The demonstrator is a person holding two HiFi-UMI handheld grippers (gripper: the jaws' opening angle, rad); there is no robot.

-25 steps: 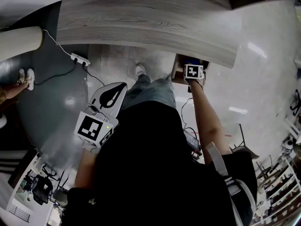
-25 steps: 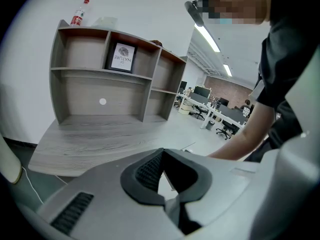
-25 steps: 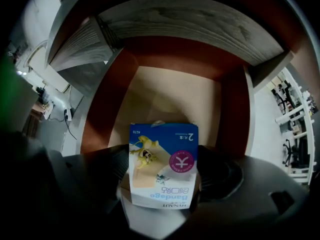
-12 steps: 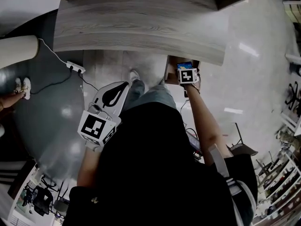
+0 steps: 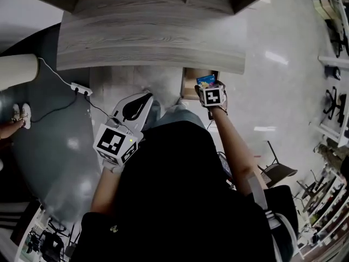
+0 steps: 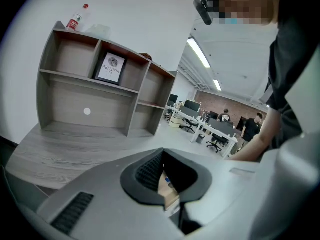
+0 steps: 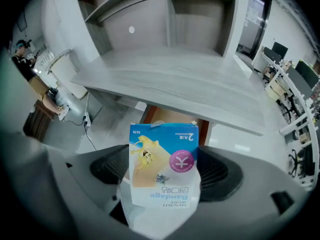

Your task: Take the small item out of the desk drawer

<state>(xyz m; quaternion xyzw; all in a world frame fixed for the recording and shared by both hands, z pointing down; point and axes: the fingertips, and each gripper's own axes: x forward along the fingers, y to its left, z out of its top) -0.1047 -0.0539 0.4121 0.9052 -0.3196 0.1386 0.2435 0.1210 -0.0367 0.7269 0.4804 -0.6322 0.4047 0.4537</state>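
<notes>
While the left tool point(image 6: 165, 186) sits pressed together, the right tool point(image 7: 165, 173) pinches a blue-and-white bandage box point(image 7: 163, 151) near the open brown drawer point(image 7: 167, 116) beneath the grey wood-grain table point(image 7: 175, 79).

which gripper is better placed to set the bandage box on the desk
Right: the right gripper holds the bandage box above the drawer, by the desk; the left gripper is empty, farther back.

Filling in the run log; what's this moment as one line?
right gripper: shut on bandage box, over open drawer | left gripper: shut, empty
</notes>
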